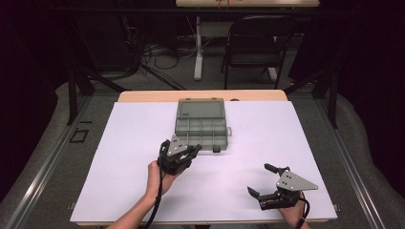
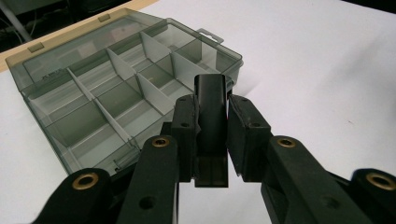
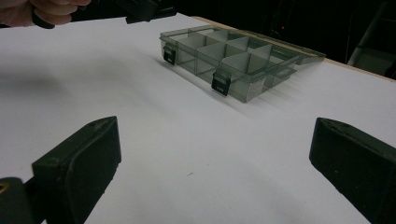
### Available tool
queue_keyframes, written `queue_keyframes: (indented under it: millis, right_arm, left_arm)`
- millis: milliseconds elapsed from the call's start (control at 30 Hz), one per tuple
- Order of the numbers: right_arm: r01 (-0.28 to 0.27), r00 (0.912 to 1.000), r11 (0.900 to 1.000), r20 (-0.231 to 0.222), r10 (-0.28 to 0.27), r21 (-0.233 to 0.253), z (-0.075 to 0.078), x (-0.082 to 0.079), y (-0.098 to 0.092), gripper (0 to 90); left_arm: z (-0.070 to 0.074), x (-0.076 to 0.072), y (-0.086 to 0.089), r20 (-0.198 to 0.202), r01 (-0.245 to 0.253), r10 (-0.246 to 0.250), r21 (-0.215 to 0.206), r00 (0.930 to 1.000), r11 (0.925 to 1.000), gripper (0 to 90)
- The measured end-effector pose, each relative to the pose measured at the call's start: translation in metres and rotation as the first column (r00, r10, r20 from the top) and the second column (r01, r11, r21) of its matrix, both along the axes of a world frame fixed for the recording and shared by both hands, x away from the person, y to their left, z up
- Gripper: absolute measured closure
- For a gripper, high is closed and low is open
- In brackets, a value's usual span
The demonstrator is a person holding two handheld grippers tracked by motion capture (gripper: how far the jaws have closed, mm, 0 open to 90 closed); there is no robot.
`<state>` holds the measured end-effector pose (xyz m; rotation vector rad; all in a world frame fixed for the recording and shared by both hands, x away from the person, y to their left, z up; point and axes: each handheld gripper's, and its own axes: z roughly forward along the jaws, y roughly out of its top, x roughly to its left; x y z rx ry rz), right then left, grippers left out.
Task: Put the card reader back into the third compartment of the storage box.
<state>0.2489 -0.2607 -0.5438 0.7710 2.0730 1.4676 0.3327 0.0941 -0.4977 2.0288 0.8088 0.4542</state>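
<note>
Pinched between the left gripper's [image 2: 211, 135] two black pads is a small black plastic latch [image 2: 211, 100] on the front wall of the translucent grey plastic compartment box [image 2: 107, 88], which lies open toward the far middle of the white table sheet [image 1: 143, 191]. Its lid lies flat behind, its cells look empty. Spread wide, the right gripper [image 1: 265, 180] hovers near the sheet's front edge, well apart from the box. To work the latch cleanly, I'd keep the grip square on it and steady the box.
</note>
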Motion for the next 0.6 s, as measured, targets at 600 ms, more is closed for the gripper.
queue_keyframes:
  millis: [600]
  right_arm:
    - [0.004, 1.0000, 1.000, -0.005, -0.004, -0.003, 0.000, 0.001, 0.000, 1.8]
  left_arm:
    - [0.012, 0.014, -0.001, 0.019, -0.012, 0.012, -0.010, 0.9997, 0.9999, 73.5]
